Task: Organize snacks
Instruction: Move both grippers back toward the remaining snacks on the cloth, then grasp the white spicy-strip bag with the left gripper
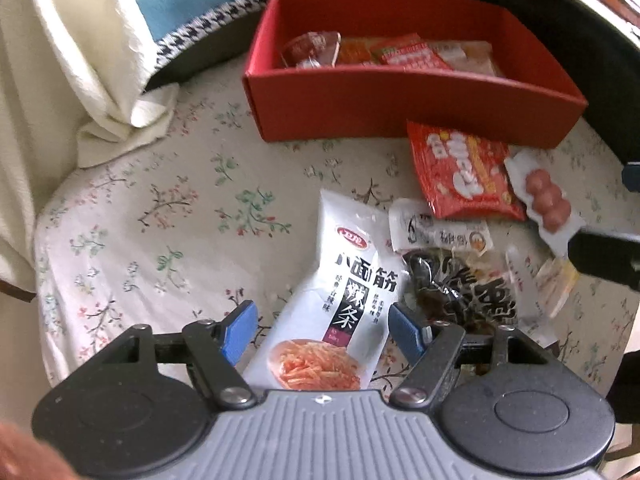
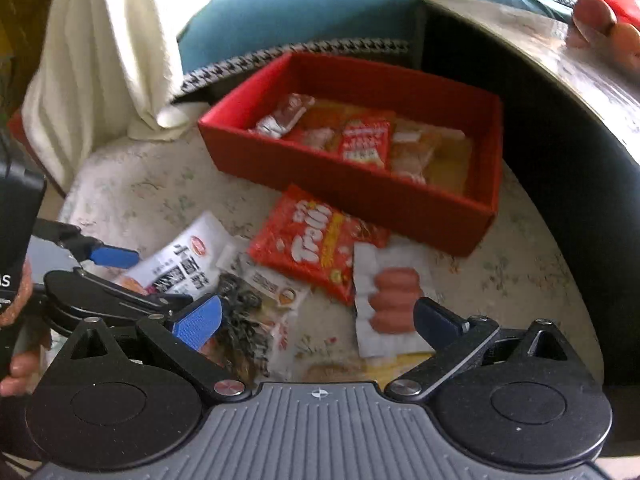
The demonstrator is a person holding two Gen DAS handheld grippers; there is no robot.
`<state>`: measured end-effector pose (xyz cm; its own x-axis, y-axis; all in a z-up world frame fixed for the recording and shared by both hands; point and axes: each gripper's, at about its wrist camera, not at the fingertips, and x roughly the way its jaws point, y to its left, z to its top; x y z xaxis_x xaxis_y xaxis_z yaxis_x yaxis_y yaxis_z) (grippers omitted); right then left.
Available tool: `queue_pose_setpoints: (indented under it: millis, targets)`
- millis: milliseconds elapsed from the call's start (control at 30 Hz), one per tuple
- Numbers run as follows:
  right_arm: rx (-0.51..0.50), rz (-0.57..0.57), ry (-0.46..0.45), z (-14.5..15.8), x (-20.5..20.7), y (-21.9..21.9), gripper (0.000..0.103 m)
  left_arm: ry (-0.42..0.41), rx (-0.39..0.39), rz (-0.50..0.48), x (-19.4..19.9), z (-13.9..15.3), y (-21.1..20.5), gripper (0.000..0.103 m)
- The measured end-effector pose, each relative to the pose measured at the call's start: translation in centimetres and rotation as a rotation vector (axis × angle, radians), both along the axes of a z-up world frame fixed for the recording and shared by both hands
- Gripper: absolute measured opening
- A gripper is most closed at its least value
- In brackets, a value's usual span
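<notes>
- Snacks lie in a loose pile on the floral cloth [image 1: 160, 216], in front of the red box [image 1: 400, 108]: a white noodle-strip packet [image 1: 344, 292], a dark seaweed pack [image 1: 460, 284], a red Trolli bag [image 2: 312, 248] and a sausage pack [image 2: 394, 300].
- Left gripper [image 1: 322, 326] hangs over the white packet, blue fingers spread wide to either side of it, clasping nothing.
- Right gripper [image 2: 318, 320] sits just beside the sausage pack, jaws wide apart and empty.
- The red box already holds several small packets [image 2: 364, 142].
- A cream towel [image 1: 80, 60] drapes at the far left, with a teal cushion [image 2: 320, 12] behind.
</notes>
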<state>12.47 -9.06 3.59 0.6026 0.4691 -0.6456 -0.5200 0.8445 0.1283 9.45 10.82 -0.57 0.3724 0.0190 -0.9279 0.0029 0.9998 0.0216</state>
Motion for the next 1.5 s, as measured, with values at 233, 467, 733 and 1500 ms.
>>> queue_pose_setpoints:
  millis: [233, 467, 733, 1500]
  targets:
    - [-0.080, 0.003, 0.089, -2.7, 0.3, 1.2, 0.103, -0.001, 0.054, -0.068, 0.3, -1.2, -1.3, 0.067]
    - [-0.134, 0.018, 0.106, -4.0, 0.5, 2.6, 0.103, -0.023, 0.081, -0.052, 0.2, -1.5, -1.0, 0.088]
    - [-0.174, 0.059, 0.113, -5.1, 0.1, 4.0, 0.103, -0.052, 0.019, 0.002, -0.1, -2.2, 0.4, 0.099]
    - [-0.119, 0.043, 0.117, -4.5, 1.2, 2.3, 0.088, -0.078, -0.012, -0.033, -1.0, -1.2, -1.2, 0.080]
